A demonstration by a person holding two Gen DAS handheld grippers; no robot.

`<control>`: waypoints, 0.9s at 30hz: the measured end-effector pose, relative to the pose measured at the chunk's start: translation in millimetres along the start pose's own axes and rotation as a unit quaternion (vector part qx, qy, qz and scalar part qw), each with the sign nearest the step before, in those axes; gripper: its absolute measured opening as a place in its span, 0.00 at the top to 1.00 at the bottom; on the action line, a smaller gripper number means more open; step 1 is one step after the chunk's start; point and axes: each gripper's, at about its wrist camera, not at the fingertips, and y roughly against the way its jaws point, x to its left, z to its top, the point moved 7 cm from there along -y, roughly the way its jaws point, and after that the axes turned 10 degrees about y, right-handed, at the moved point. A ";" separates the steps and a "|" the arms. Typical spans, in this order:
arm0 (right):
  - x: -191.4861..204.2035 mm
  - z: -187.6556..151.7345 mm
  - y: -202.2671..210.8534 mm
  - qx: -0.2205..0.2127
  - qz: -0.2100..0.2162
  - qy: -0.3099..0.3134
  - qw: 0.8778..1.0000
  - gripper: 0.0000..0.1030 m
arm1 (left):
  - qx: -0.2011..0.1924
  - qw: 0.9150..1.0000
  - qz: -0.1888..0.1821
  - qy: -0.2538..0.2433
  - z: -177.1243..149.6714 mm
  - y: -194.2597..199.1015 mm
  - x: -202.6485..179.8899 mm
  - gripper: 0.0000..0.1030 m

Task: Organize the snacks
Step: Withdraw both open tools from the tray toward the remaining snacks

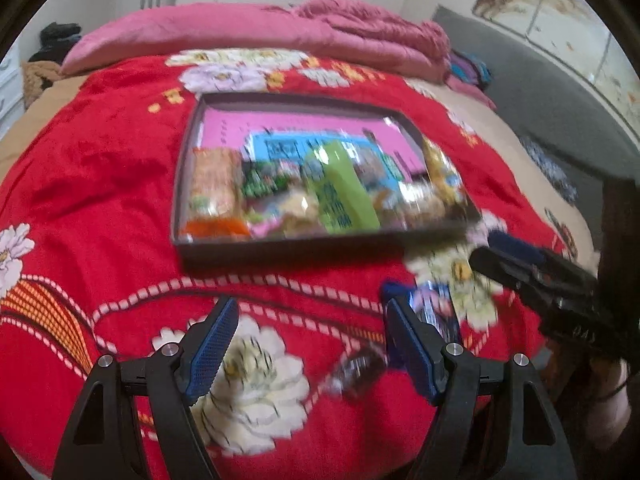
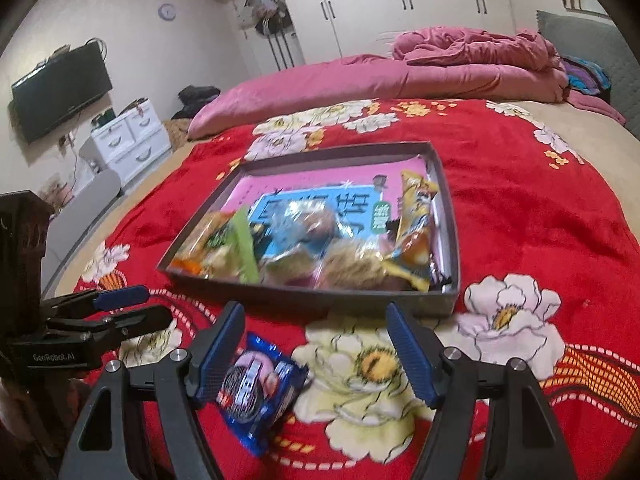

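A dark grey shallow tray [image 1: 280, 246] [image 2: 312, 298] sits on the red flowered blanket, with several snack packets piled at its near end over a pink and blue sheet. My left gripper [image 1: 312, 344] is open above the blanket in front of the tray. A small dark wrapped snack [image 1: 356, 368], blurred, lies on the blanket between its fingers, nearer the right one. A blue cookie packet [image 1: 436, 308] [image 2: 256, 388] lies just behind that finger. My right gripper [image 2: 316, 348] is open, the cookie packet resting by its left pad [image 2: 220, 354], not squeezed.
Each gripper shows in the other's view: the right one [image 1: 540, 284] at the right edge, the left one [image 2: 120, 312] at the left edge. A pink quilt [image 2: 380, 76] is heaped at the bed's far side. A grey headboard [image 1: 540, 92] runs along the right.
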 end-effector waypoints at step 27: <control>38.3 -41.6 -23.1 0.086 0.042 0.019 0.995 0.29 | 0.083 0.994 -0.014 -0.063 -39.2 -27.6 -15.4 0.49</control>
